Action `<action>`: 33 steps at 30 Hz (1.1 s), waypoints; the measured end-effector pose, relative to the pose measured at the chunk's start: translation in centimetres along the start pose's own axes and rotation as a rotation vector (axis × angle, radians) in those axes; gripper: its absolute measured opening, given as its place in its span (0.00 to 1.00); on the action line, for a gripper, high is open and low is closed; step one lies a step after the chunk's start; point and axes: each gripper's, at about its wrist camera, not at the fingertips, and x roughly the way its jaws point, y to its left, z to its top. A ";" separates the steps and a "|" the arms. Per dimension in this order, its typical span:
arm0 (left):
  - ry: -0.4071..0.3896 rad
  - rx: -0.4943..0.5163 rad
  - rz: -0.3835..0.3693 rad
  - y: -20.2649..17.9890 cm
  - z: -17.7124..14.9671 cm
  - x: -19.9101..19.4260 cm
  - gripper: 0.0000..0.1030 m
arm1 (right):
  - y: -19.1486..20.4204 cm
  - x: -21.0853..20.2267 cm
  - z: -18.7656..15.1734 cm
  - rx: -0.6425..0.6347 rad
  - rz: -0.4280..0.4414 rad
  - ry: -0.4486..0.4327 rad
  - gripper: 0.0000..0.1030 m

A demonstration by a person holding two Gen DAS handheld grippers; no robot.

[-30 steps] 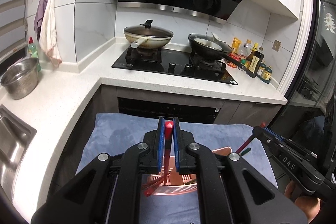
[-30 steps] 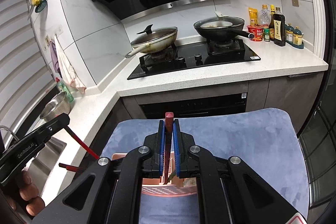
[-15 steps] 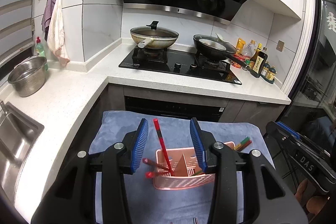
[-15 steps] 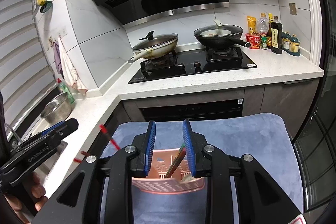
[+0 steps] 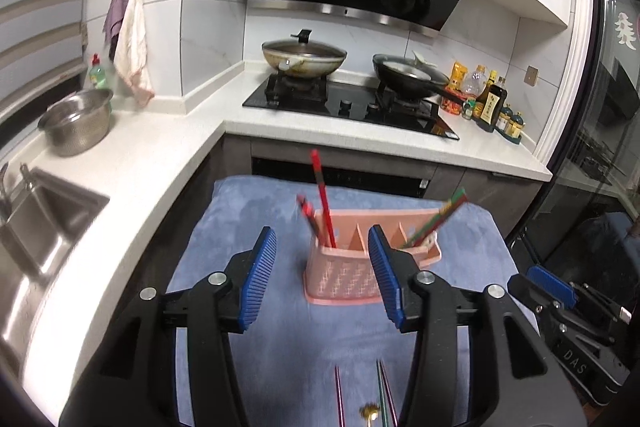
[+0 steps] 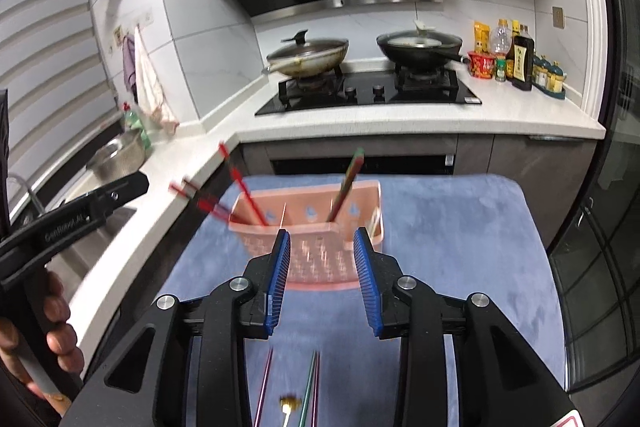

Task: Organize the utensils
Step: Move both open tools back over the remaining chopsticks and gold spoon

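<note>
Both grippers, left (image 5: 322,275) and right (image 6: 318,277), have just spread open, empty. Their chopsticks (image 5: 323,203) now stand in the pink caddy (image 5: 360,275) at twelve o'clock; more utensils (image 6: 308,391) wait at six.

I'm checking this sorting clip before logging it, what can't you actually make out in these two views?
- Utensils on the blue cloth: cut off by the bottom edge in both wrist views, so their full shape is unknown.
- Pink holder: its front is blurred and partly behind the right gripper.
- Red chopsticks: motion-smeared, count unclear.
- Bottle labels: too small to read.
</note>
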 end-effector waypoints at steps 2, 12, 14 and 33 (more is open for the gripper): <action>0.009 0.011 0.016 0.2 -1.5 -0.6 0.44 | 0.1 -0.5 -1.5 -0.007 -0.004 0.021 0.32; 0.108 0.022 0.033 0.8 -8.6 -1.7 0.44 | 0.0 -1.6 -9.6 -0.013 -0.024 0.154 0.32; 0.133 0.020 0.035 0.9 -10.1 -1.7 0.44 | -0.2 -1.6 -11.6 -0.003 -0.024 0.193 0.32; 0.368 0.014 0.021 1.1 -21.2 -1.2 0.44 | 0.3 -1.0 -22.0 0.010 -0.011 0.392 0.32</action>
